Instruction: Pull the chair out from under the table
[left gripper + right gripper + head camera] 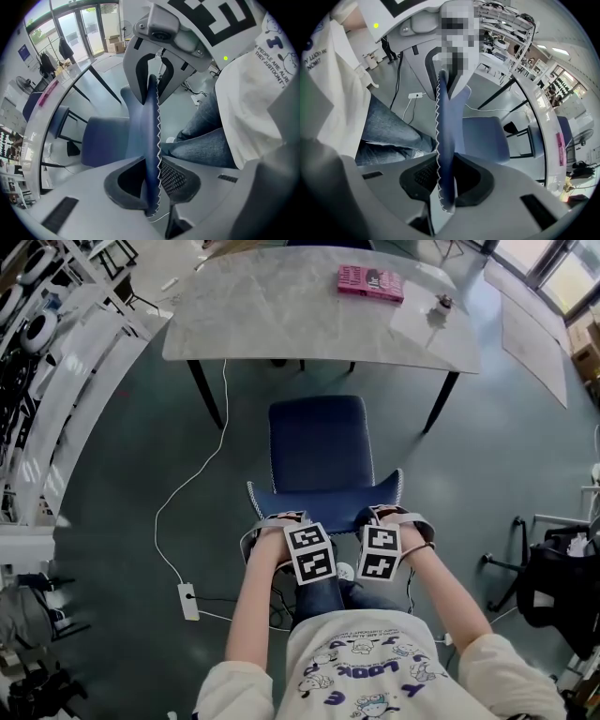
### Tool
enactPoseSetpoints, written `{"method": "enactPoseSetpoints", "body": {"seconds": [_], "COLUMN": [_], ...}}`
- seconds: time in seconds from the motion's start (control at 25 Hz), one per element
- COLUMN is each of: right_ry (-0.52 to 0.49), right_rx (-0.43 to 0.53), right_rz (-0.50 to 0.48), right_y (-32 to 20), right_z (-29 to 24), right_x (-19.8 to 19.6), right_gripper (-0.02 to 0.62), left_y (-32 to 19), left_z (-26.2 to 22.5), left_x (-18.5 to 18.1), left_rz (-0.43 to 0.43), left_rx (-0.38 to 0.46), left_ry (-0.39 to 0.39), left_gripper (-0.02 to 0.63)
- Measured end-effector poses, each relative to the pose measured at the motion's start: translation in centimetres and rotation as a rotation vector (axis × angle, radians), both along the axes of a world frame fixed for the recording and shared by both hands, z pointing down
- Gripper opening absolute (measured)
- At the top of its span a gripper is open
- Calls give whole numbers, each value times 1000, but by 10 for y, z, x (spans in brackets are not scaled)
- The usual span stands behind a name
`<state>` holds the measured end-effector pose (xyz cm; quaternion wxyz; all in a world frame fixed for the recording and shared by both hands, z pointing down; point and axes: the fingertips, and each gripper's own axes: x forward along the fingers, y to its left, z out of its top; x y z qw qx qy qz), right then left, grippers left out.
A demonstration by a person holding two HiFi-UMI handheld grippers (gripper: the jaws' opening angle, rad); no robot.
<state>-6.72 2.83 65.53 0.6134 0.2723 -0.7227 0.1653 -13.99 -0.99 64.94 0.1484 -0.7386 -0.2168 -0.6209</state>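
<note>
A blue upholstered chair (316, 442) with white zigzag stitching stands in front of the grey table (281, 315), its seat out from under the tabletop. My left gripper (281, 524) is shut on the left part of the chair's backrest top edge (151, 122). My right gripper (386, 518) is shut on the right part of the same backrest (446, 140). Both point steeply down, and in each gripper view the backrest runs straight between the pads.
A pink box (370, 283) and a small dark object (442, 305) lie on the table. A white cable and power strip (188, 601) lie on the floor at left. An office chair base (525, 568) stands at right, shelving (42, 352) at left. The person's legs (206, 136) are just behind the chair.
</note>
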Motion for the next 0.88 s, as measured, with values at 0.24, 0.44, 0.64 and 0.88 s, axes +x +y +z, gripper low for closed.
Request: {"method": "enactPoseSetpoints", "body": {"seconds": [0.24,0.44,0.64,0.88], "right_ry": [0,-1,-1,-1], "right_rx": [-5,-6,-12,-15], "right_rz": [-19,-35,-46,-56], "right_y": [21,42,59,75], "right_z": [-1,2,2,0], "right_x": [-13,-24,-33,-43], "right_gripper": [74,74,74,75], "left_y": [21,43,61,79], "left_z": [-1,2,2,-1], "left_x": [-14,-25,-35,-46], "left_rz": [-13,-29,-34,-45], "left_rx": [3,2,3,-2], "left_ry": [-7,-14,-14,-14], "left_gripper": [87,87,89,89]}}
